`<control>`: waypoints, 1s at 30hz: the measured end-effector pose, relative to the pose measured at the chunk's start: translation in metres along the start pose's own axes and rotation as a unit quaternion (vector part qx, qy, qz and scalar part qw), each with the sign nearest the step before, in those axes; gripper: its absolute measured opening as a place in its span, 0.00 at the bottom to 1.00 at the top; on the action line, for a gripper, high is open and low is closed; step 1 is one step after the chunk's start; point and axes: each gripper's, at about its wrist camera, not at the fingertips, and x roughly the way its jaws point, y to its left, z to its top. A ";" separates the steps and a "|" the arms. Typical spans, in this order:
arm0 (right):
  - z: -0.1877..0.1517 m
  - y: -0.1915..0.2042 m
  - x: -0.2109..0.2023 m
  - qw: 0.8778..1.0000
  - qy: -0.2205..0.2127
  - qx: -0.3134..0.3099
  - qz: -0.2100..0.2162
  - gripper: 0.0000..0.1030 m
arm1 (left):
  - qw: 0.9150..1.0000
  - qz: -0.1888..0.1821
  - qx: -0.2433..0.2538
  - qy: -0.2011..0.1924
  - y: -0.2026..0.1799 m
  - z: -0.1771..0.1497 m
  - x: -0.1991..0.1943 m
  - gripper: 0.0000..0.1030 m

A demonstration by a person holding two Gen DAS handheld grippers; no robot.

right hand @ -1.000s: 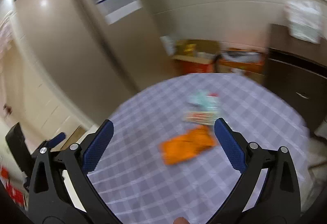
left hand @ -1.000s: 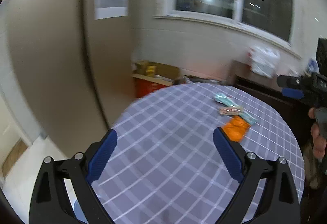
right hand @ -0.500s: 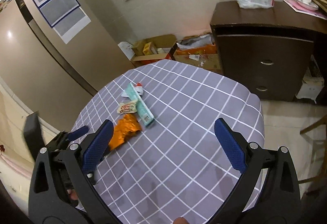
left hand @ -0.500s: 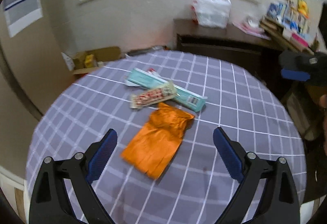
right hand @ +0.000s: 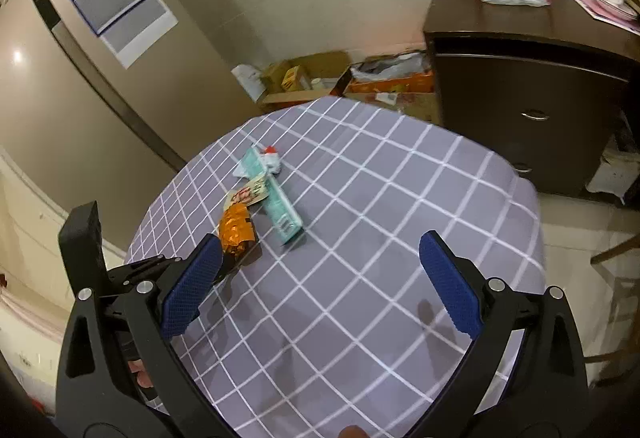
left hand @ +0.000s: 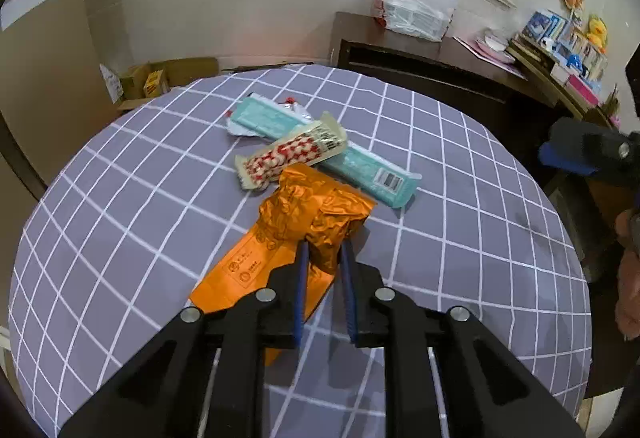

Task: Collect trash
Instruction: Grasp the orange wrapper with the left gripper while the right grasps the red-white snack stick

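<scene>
In the left wrist view, the left gripper has its jaws clamped on the crumpled near end of the shiny orange foil wrapper, which lies on the round counter with a grey checked cloth, pinching a raised fold probably because flat foil gives no grip; the red-and-white patterned snack wrapper and long teal packet lie touching just beyond it. In the right wrist view, the right gripper hangs over bare cloth with jaws wide apart and empty, seemingly kept free for the next piece of trash.

black angular gripper frames, blue textured finger pads, silver screws
</scene>
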 end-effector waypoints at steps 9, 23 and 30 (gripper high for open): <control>-0.001 0.014 0.009 1.000 0.011 -0.009 0.007 0.94 | 0.998 0.044 -0.002 -0.033 0.012 0.013 -0.002 0.92; 0.007 0.045 0.046 0.999 0.028 -0.039 0.025 0.94 | 0.997 0.021 -0.070 -0.036 0.047 -0.015 -0.034 0.51; 0.013 0.107 0.101 0.987 0.054 -0.146 0.027 0.72 | 0.988 0.061 -0.125 -0.070 0.080 -0.056 -0.094 0.51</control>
